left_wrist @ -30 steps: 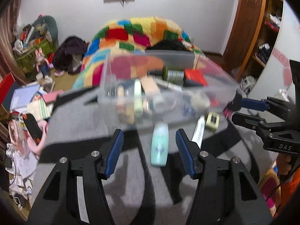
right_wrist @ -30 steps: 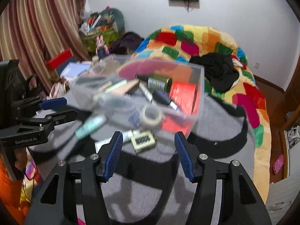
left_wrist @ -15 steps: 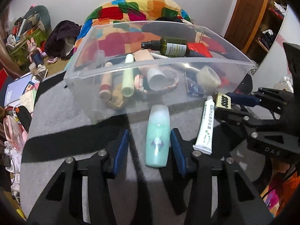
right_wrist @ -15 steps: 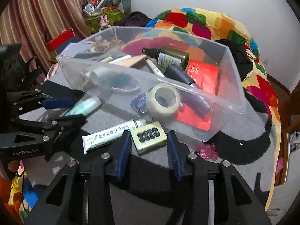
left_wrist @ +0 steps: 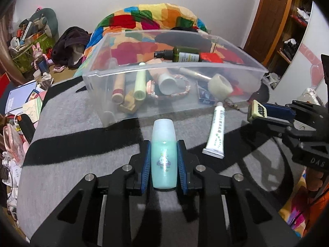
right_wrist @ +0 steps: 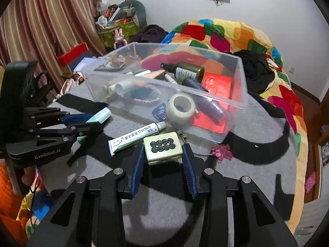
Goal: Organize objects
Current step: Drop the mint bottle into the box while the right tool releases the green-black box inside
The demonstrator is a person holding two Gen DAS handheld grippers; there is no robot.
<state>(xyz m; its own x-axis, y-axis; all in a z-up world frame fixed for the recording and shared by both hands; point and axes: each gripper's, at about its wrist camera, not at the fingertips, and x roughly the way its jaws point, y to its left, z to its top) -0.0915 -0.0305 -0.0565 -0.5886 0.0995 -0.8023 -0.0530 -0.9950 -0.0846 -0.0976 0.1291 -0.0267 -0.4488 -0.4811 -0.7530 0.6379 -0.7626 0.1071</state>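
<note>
Surface: grey fleecy blanket (left_wrist: 67, 144) with broad black curving bands, spread over a bed; everything below lies on it.
Left gripper (left_wrist: 163, 162): black frame, ribbed blue pads; jaws have just been closing and now press both sides of the mint bottle (left_wrist: 163, 158).
Mint bottle: smooth, rounded plastic, pale frosted cap pointing at the bin, a small cartoon print on its belly; it lies just short of the bin's near wall.
Right gripper (right_wrist: 162, 160): same build; jaws drawn in on the tile block (right_wrist: 162, 147), blue pads against its two short sides.
Tile block: chunky cream rectangle with rounded corners, top face printed with two rows of black rings.
White tube (right_wrist: 136, 137): soft squeezable tube, crimped flat end, small screw cap, green lettering; it lies slantwise between bottle and block, touching the block's corner.
Clear bin (left_wrist: 96, 76): rigid see-through plastic, rectangular, open top, toward the blanket's far edge.
In the bin: tape roll (right_wrist: 181, 108), dark green spray bottle (right_wrist: 185, 70), braided cord ring (right_wrist: 144, 94), red flat packet (right_wrist: 218, 84), slim cylindrical tubes.
Pink trinket (right_wrist: 221, 152): small, glittery, on the blanket right of the block.
</note>
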